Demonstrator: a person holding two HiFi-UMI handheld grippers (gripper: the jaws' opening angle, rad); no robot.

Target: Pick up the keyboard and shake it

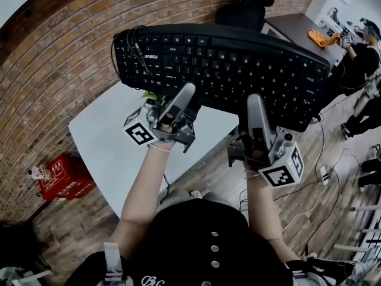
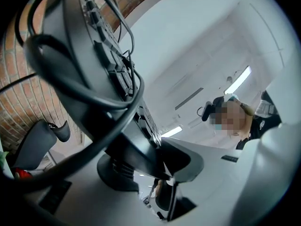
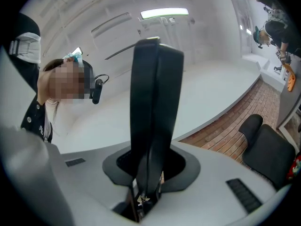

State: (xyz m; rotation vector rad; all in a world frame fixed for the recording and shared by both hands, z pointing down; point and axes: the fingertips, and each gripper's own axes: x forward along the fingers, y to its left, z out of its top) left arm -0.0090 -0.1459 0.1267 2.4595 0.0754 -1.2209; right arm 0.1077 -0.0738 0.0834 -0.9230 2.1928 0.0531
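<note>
A black keyboard point(image 1: 226, 64) hangs in the air over the white table point(image 1: 113, 148), keys toward me, its far edge tilted up. Its cable point(image 1: 128, 40) loops around the left end. My left gripper point(image 1: 187, 94) is shut on the keyboard's near edge left of the middle. My right gripper point(image 1: 255, 103) is shut on the same edge further right. In the left gripper view the keyboard point(image 2: 84, 69) rises from the jaws of the left gripper point(image 2: 155, 159), with the cable point(image 2: 70, 84) draped across it. In the right gripper view the keyboard point(image 3: 155, 107) stands edge-on, clamped in the right gripper point(image 3: 148, 182).
A brick wall runs behind the table. A black office chair point(image 1: 247, 5) stands beyond the keyboard. On the floor at left are a red crate point(image 1: 62, 177) and a bottle point(image 1: 38, 173). Another person point(image 1: 357, 58) works at a far desk at right. Cables lie on the floor at right.
</note>
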